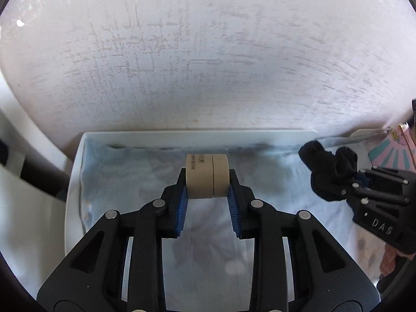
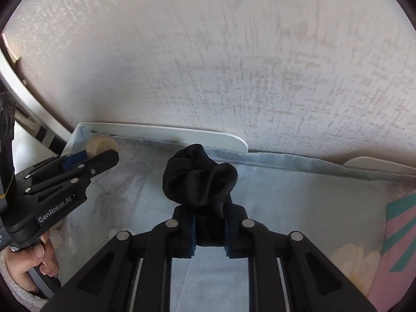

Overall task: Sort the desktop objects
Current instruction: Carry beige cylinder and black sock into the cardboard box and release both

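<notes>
In the left wrist view my left gripper (image 1: 208,182) is shut on a beige tape roll (image 1: 207,176), two stacked rolls held side on between the blue pads above a pale blue cloth (image 1: 135,182). The right gripper (image 1: 348,182) shows at the right edge, gripping a bunched black fabric (image 1: 322,166). In the right wrist view my right gripper (image 2: 209,215) is shut on that black fabric (image 2: 199,179), which bulges up past the fingertips. The left gripper (image 2: 104,156) with the tape roll (image 2: 100,144) sits at the left, held by a hand (image 2: 33,257).
A white tray rim (image 1: 195,133) runs along the far edge of the cloth against a textured white wall (image 1: 208,52). A pink and teal patterned item (image 2: 400,234) lies at the right. The white rim (image 2: 182,132) also shows behind the fabric.
</notes>
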Available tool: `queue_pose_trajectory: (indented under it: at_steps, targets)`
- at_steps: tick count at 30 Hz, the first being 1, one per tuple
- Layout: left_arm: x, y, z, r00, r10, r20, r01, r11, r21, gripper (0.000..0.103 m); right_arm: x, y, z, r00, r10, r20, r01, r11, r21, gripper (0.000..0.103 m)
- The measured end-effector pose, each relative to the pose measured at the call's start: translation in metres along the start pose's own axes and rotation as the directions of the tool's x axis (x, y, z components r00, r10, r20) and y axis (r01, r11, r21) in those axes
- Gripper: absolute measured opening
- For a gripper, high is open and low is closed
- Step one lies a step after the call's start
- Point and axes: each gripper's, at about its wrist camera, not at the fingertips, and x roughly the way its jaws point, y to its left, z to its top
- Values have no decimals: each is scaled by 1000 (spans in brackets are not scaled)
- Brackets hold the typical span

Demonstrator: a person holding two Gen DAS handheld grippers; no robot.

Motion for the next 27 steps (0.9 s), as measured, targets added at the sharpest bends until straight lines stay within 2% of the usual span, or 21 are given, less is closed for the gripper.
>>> queue_pose_trajectory:
  at_steps: [5, 9, 13, 14, 18, 24, 26, 27]
  targets:
    - [-38, -5, 3, 999, -41, -36, 40, 999, -12, 25, -39, -3, -2, 999, 38, -26, -38, 999, 0, 15]
    - [-72, -20, 3, 997, -61, -47, 61, 998, -6, 25, -78, -8, 4, 999, 36, -35, -37, 999, -38, 15]
    - [-105, -43, 3, 995, -89, -36, 89, 996, 13, 25, -117, -36, 3, 1000, -7, -26, 5, 998, -66, 15]
    - [-114, -51, 5, 995, -97, -29, 98, 995, 26, 25, -118, -36, 19, 1000, -9, -23, 8, 998, -58, 15]
    - [-130, -77, 11, 994, -106, -26, 107, 993, 49, 25, -158, -76, 6, 999, -22, -28, 20, 999, -43, 15]
    - [-142, -150, 17, 982, -182, -45, 186, 974, 127, 25, -207, -132, -26, 996, -25, -84, 23, 999, -26, 15]
    - [-141, -185, 18, 977, -206, -60, 214, 961, 176, 25, -225, -155, -37, 996, -25, -82, 24, 1000, -9, 15]
    - [-128, -199, 23, 974, -215, -69, 224, 955, 191, 25, -222, -150, -39, 997, -22, -80, 23, 1000, 2, 15]
